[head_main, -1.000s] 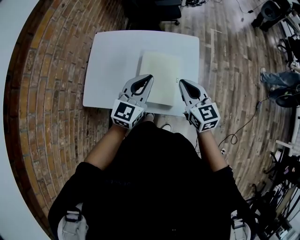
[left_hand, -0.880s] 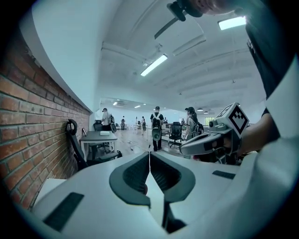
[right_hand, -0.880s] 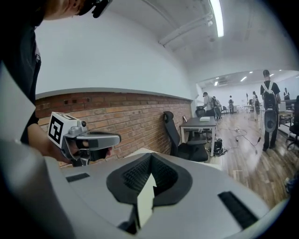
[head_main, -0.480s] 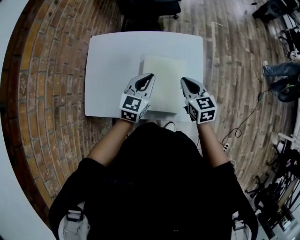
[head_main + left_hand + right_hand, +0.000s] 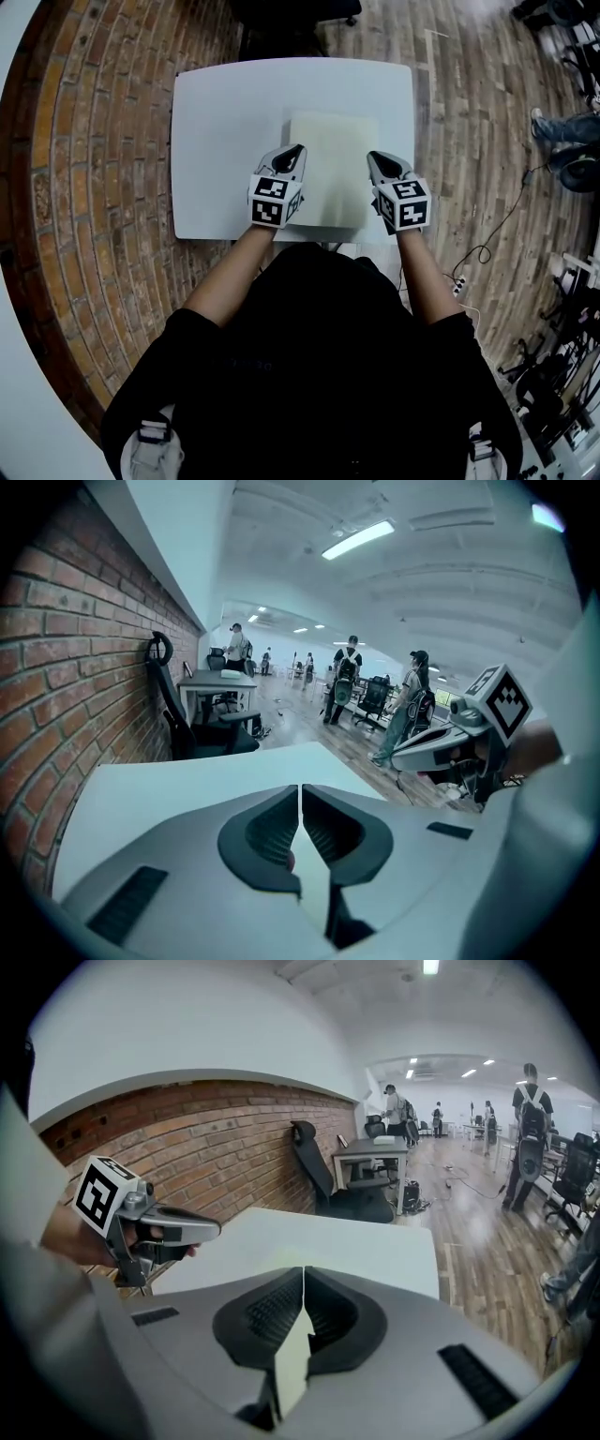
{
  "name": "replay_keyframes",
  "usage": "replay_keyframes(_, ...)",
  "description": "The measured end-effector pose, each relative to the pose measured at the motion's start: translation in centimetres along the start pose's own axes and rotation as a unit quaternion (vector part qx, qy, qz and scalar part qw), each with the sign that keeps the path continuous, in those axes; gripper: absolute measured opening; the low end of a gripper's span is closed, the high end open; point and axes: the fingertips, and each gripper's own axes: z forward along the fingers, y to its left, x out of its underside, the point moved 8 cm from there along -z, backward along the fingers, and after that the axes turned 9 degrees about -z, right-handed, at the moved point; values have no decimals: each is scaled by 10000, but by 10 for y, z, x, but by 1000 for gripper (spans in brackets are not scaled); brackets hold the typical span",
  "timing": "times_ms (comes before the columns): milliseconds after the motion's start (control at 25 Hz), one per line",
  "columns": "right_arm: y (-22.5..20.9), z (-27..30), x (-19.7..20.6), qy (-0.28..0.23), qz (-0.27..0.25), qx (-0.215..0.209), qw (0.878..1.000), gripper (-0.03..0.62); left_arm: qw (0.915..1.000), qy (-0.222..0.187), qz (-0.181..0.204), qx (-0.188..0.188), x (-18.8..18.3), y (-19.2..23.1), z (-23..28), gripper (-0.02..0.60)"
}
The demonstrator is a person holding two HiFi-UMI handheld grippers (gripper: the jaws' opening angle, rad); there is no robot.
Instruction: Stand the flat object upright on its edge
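Note:
A pale cream flat board (image 5: pixel 330 164) lies flat on the white table (image 5: pixel 225 131), toward its near right part. My left gripper (image 5: pixel 293 150) is shut and empty, its tip at the board's left edge. On the other side my right gripper (image 5: pixel 379 158) is shut too, tip at the board's right edge. In the left gripper view the jaws (image 5: pixel 300 789) meet with nothing between them, and the right gripper (image 5: pixel 450 747) shows across the table. The right gripper view has its jaws (image 5: pixel 303 1274) closed, the cream board (image 5: pixel 292 1365) under them and the left gripper (image 5: pixel 159 1227) opposite.
A black office chair (image 5: pixel 291 23) stands beyond the table's far edge. Brick floor lies to the left, wood floor to the right with a cable (image 5: pixel 497 234) and a person's legs (image 5: pixel 562 131). Several people (image 5: pixel 412 700) stand far off in the room.
Both grippers have moved a little forward along the board's sides and stayed shut. The board still lies flat in the same place.

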Motion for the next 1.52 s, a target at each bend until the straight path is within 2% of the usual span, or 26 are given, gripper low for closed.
replay_keyframes(120,-8,14,6,160,95,104,9998,18,9994,273,-189,-133,7,13,14,25)
replay_keyframes(360,-23,44,23,541,367,236,9976,35,9954,738,-480,-376,19,38,41,77)
replay_keyframes(560,-39,62,38,879,692,348,9931,67,9915,1013,-608,-546,24,53,60,111)
replay_keyframes(720,-46,69,36,1054,922,489,9889,100,9870,1273,-768,-615,31,64,72,149)
replay_keyframes(960,-52,84,50,1349,1316,497,9808,171,9810,1533,-1024,-611,39,74,85,192)
replay_keyframes(1240,-58,95,58,1500,1708,404,9730,261,9748,1793,-1298,-295,42,74,96,236)
replay_keyframes(1520,-60,108,65,1660,1925,308,9667,280,9687,2014,-1423,-299,48,76,103,241)
